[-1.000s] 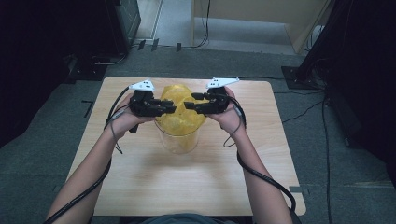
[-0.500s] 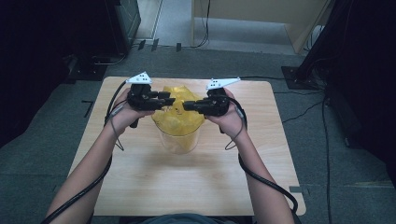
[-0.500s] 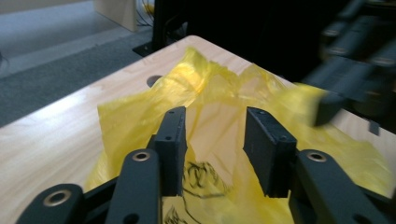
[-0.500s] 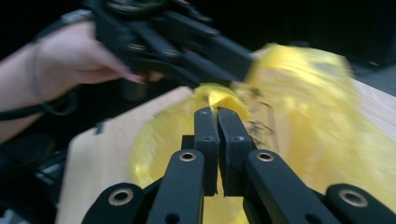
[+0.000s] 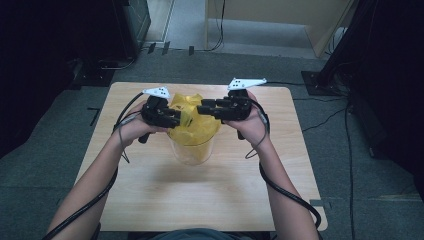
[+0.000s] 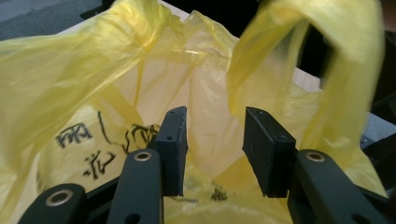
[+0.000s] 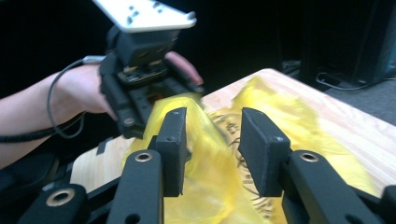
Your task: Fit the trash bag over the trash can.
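A yellow plastic bag point(image 5: 192, 125) is draped over a clear cup point(image 5: 191, 150) at table centre. Both the left gripper point(image 6: 212, 149) and the right gripper point(image 7: 210, 149) are held with jaws apart, film between them, nothing pinched. The bag is judged light, limp, slippery; best gripped at its rim.

left hand-held gripper point(image 5: 181, 119) agape, right hand-held gripper point(image 5: 204, 108) agape

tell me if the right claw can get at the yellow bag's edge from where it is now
Probably yes: the right claw stands open right at the yellow bag draped over the clear container, with bag film showing between its jaws and nothing in the way.
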The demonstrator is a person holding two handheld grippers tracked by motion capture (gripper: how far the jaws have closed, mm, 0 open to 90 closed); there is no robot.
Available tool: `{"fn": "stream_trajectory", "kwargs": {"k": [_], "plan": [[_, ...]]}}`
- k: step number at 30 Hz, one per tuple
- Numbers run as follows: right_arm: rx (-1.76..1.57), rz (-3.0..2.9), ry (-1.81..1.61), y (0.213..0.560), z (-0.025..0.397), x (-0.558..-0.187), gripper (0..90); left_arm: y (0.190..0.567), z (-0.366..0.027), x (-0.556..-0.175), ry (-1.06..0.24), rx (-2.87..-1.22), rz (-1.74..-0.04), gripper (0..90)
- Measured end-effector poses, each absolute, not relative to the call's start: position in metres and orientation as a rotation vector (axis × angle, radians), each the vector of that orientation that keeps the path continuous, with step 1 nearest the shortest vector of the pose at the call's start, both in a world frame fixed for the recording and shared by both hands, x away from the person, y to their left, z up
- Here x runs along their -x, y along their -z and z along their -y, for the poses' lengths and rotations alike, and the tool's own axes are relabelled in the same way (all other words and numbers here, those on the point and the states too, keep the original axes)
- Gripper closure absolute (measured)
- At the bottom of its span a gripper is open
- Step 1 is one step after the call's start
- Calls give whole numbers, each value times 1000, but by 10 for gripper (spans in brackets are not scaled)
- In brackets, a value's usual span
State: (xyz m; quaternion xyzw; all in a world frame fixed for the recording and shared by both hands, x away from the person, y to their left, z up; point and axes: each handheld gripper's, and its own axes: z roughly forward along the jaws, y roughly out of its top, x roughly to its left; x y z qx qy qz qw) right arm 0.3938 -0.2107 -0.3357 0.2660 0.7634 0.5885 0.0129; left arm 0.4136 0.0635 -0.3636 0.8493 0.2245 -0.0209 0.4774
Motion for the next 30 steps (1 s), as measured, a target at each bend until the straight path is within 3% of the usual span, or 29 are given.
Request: {"fn": "stream_trajectory", "kwargs": {"k": [15, 25, 30], "plan": [[-999, -2411, -1638, 367, 209, -423, 710, 360, -69, -402, 127, -2040, -502, 612], [-932, -2618, -1387, 367, 183, -417, 497, 357, -66, -393, 136, -2059, -453, 597], [-865, -2638, -1337, 366, 186, -402, 414, 356, -75, -395, -71, -2016, -517, 402]]}}
